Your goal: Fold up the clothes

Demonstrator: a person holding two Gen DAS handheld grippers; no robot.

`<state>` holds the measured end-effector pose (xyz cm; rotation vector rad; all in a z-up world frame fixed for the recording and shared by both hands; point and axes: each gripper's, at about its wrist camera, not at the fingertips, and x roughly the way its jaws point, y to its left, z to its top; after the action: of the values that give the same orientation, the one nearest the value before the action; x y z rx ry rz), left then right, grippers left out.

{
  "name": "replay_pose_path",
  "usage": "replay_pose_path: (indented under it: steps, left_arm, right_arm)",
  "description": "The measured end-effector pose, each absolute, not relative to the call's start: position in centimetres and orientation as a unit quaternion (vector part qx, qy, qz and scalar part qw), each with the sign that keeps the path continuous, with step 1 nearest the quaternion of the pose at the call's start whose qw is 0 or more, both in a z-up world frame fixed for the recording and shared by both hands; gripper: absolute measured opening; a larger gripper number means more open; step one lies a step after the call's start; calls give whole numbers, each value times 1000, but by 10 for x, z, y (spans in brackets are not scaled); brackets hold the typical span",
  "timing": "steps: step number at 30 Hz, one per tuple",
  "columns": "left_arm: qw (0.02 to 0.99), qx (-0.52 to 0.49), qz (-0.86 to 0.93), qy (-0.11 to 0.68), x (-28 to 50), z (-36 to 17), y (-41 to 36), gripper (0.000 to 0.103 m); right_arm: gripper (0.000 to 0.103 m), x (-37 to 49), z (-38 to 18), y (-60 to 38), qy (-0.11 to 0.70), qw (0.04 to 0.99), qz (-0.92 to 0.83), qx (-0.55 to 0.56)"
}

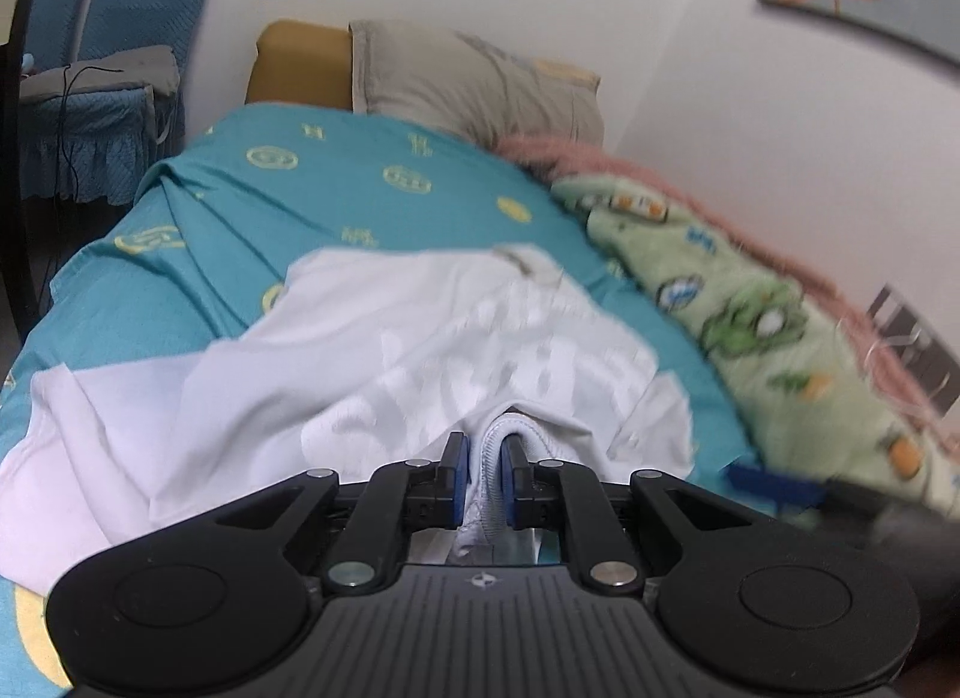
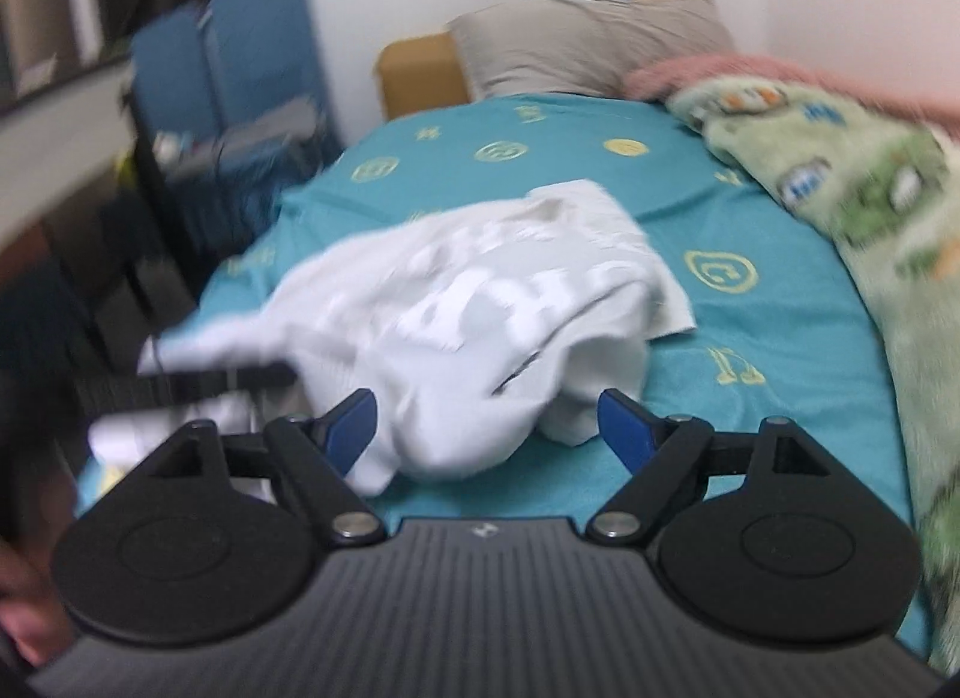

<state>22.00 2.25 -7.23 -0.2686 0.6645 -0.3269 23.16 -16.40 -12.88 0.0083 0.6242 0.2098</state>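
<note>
Left gripper [image 1: 483,452]: fingers [image 1: 454,458] clamped on ribbed hem of shirt [image 1: 420,350], likely to anchor one edge for a fold. Right gripper [image 2: 487,419]: fingers [image 2: 354,419] spread wide, nothing between, near bunched cloth, probably set to take a second edge. Shirt crumpled, not flat, mid bed [image 1: 360,182]. Count: one shirt, one pillow [image 1: 480,80] far, one green blanket [image 1: 750,302] right, two grippers.
</note>
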Motion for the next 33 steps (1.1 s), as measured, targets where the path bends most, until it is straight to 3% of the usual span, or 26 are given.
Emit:
replay_pose_path:
  steps: [5,8,15,22,29,33]
  left_arm:
    - [926,-143,-170,305,217,-67,23,11]
    - [928,-138,-170,303,215,-66,21,11]
    - [942,-143,-199,232,190,-35,20,7]
    - [950,-147,-232,150,158,2,22,6]
    - [957,-152,-221,109,134,19,39,6]
    - [959,-171,-212,71,127,31,57,0]
  right_arm:
    - [82,242,-158,-122,295,943,91,-122]
    - [82,249,-163,-125,268,954,48,-127]
    - [82,253,-139,-187,227,972,-18,52]
    - [82,233,-107,-220,162,974,-44,152]
    - [82,245,-116,-248,267,939,-76,204]
    - [82,226,-97,-264,214,942,-109,232]
